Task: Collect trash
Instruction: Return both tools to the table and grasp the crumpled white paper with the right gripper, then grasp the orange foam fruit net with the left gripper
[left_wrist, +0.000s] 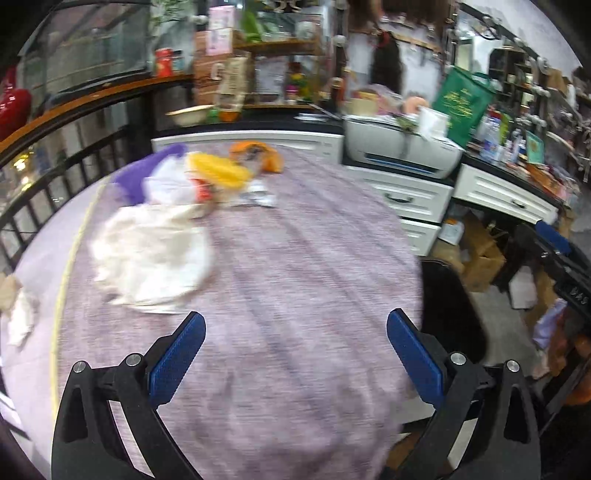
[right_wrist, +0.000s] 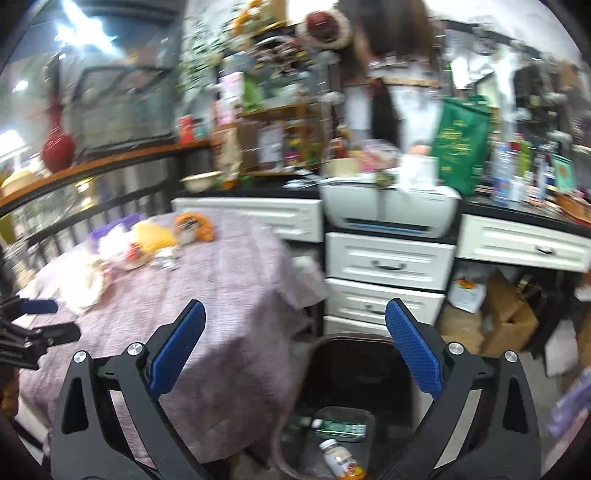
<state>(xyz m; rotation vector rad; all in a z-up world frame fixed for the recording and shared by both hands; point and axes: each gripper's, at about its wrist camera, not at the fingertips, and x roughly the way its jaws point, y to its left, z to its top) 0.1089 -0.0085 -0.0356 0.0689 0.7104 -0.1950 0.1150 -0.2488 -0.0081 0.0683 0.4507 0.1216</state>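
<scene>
**Purple cloth, litter at the far edge, both tools empty**

Purple-grey cloth covers the bench (left_wrist: 295, 277), and the trash sits in a loose heap at its far left: crumpled white paper (left_wrist: 151, 254), a yellow wrapper (left_wrist: 218, 170), an orange wrapper (left_wrist: 258, 155) and something violet (left_wrist: 147, 177) behind them. The left tool (left_wrist: 295, 328) hovers over bare cloth with its jaws spread wide and nothing between them. The right tool (right_wrist: 295, 325) is likewise fully open and empty, above the dark bin (right_wrist: 354, 369) that stands on the floor just beside the bench (a small bottle (right_wrist: 341, 459) and a green packet (right_wrist: 343, 428) already lie inside).

The likely trouble is the grasp itself. Thin paper lying flat on cloth invites the fingers to pinch the cloth along with it, dragging the whole heap. Light wrappers may also slip loose on the way to the bin and land on the floor.

Between the left tool and the heap nothing stands in the way. Beyond the bench are white drawers (right_wrist: 388, 262), a printer (right_wrist: 391, 210) and a green bag (right_wrist: 461, 147), all well apart from the work.
</scene>
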